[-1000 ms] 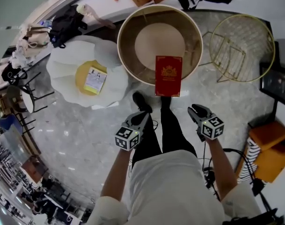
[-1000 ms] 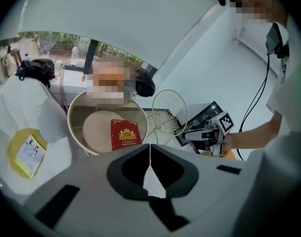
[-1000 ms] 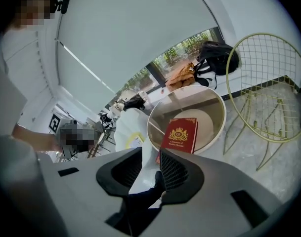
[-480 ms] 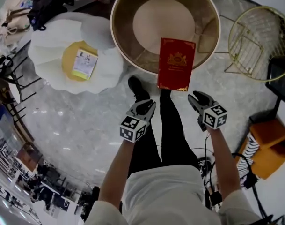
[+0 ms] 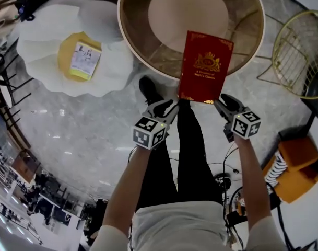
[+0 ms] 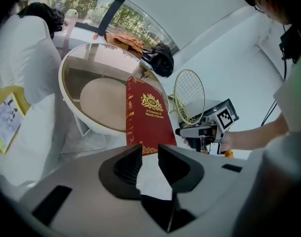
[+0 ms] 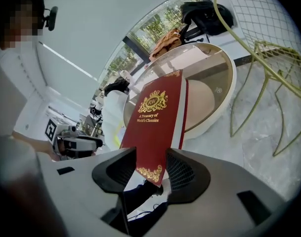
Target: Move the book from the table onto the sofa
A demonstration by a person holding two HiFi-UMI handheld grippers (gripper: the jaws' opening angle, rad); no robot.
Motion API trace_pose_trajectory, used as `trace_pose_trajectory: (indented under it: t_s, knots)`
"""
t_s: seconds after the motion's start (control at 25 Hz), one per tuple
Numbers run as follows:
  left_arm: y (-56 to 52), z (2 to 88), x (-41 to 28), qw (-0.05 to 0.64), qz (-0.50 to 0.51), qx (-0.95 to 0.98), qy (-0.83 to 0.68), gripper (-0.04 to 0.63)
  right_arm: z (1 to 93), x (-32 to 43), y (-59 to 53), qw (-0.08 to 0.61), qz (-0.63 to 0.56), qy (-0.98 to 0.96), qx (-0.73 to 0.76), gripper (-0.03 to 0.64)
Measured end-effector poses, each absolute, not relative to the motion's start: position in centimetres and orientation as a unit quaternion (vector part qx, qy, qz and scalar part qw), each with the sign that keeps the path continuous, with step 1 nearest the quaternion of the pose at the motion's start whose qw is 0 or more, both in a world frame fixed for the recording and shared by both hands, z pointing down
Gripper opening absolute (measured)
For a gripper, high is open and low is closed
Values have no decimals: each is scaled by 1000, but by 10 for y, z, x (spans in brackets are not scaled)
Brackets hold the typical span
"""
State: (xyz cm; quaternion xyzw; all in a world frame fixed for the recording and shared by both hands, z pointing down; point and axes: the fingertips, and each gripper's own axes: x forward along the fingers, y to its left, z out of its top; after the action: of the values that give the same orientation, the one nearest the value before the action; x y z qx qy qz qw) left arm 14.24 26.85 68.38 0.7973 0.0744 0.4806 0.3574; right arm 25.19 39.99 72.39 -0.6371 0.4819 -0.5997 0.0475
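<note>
Both grippers have come down close to the red book [image 5: 207,67], and their jaws have just been opening. Left gripper [image 5: 168,107]: jaws a little apart, nothing in them, the book's near edge just ahead. Right gripper [image 5: 223,99]: jaws wider, the book's near corner between them, not pinched yet. The book lies on the round glass surface [image 5: 125,41], its near end poking past the rim. Best to slide both jaws onto that end, then squeeze evenly.
</note>
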Motion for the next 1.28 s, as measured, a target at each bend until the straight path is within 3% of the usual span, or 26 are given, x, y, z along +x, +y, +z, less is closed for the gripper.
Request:
trace_pose_trajectory:
  t_s: [0.2,0.24,0.44,0.76,1.28]
  knots:
    - [277,712,151,378,485,785,66,156,733,256,396,122,-607,478,-622,213]
    - [279,717,154,383,487,782,66,186,734,259,398,133,-611,472,-622,263]
    - [277,737,162,385,494,778,55,247,749,261,409,145,-625,457,-616,292]
    - [279,754,171,398,495,768,75,255,771,240,377,223,-657,480,-537,345]
    - [281,746,172,415,458,782,76,252,761,234,371,230,-658,502,-513,308]
